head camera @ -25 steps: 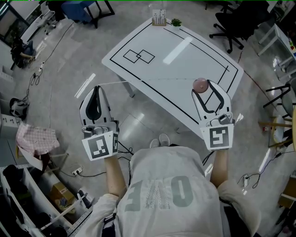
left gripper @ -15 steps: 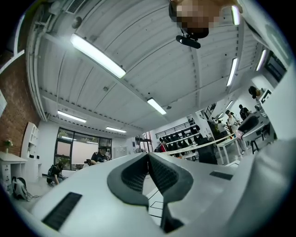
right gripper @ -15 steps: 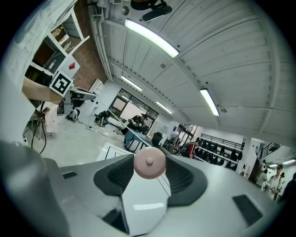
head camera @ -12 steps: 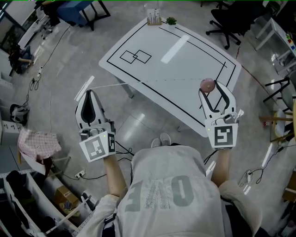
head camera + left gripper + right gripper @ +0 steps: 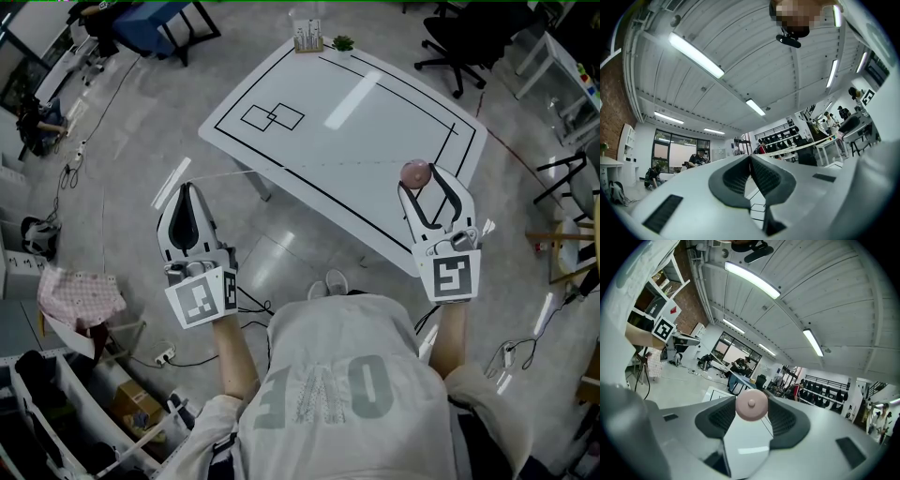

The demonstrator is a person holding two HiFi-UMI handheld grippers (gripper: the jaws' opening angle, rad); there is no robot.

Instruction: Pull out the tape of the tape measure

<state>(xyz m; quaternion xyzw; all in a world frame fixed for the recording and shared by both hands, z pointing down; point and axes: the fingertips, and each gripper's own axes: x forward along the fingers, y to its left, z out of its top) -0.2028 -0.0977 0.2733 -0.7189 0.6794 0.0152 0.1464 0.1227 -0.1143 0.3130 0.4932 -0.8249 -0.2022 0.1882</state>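
Barely shifted from a second ago. Grips the pink tape measure (image 5: 414, 172) in the right claw (image 5: 425, 183) over the tabletop's (image 5: 375, 103) near right edge. Pinches the tape (image 5: 309, 165) in the closed left claw (image 5: 187, 187), well apart. Judged nearly done: long span already drawn.

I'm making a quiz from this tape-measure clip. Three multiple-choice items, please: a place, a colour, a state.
1. Where does the pulled-out tape run? A) from left gripper across the white table to right gripper; B) hanging straight down; C) nowhere, fully retracted.
2. What colour is the tape measure's round case? A) blue; B) pink; C) black.
3. The left gripper's fingers are: A) wide apart; B) on the case; C) shut on the tape's end.
Answers: A, head view shows its thin line between them; B, right gripper view shows pink; C, left gripper view shows them together.
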